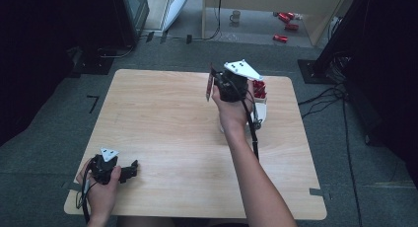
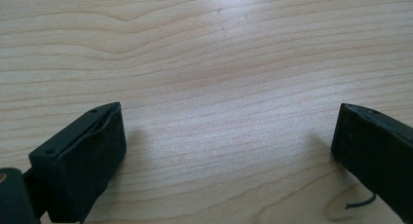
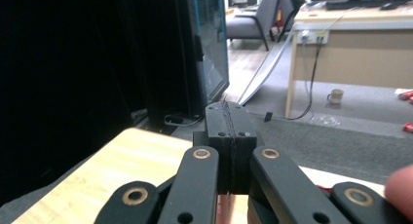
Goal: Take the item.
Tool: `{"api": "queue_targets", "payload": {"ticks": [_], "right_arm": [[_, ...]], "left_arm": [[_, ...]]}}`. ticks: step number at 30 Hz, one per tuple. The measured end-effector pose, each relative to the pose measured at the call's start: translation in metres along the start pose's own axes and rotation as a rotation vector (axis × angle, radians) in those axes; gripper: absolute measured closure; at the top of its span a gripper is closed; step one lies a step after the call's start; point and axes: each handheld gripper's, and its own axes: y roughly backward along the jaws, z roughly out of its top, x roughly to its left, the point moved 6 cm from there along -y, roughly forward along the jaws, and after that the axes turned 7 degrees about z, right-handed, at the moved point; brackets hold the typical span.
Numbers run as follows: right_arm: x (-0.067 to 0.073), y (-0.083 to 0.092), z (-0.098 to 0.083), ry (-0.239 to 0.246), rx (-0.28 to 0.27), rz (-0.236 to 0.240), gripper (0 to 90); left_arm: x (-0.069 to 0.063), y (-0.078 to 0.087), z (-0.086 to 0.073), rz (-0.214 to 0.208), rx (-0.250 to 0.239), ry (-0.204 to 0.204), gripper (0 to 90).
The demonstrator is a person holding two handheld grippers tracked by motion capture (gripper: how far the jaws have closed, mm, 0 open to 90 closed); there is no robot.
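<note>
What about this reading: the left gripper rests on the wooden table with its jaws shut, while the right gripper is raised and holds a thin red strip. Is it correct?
Not fully. The left gripper rests on the wooden table with its jaws open, wide apart, as the left gripper view shows. The rest holds: the right gripper is raised and holds a thin red strip.

left gripper (image 1: 129,170) low, jaws apart; right gripper (image 1: 211,87) raised, closed.
</note>
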Motion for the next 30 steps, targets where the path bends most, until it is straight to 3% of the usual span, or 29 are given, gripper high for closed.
{"api": "queue_targets", "payload": {"ticks": [19,30], "right_arm": [[0.023,-0.077,-0.072,-0.033,0.133,0.024,90.0],[0.026,-0.086,-0.097,-0.005,0.173,0.009,90.0]], "left_arm": [[0.0,0.0,0.001,0.002,0.004,-0.001,0.0],[0.0,0.0,0.0,0.001,0.004,0.001,0.0]]}}
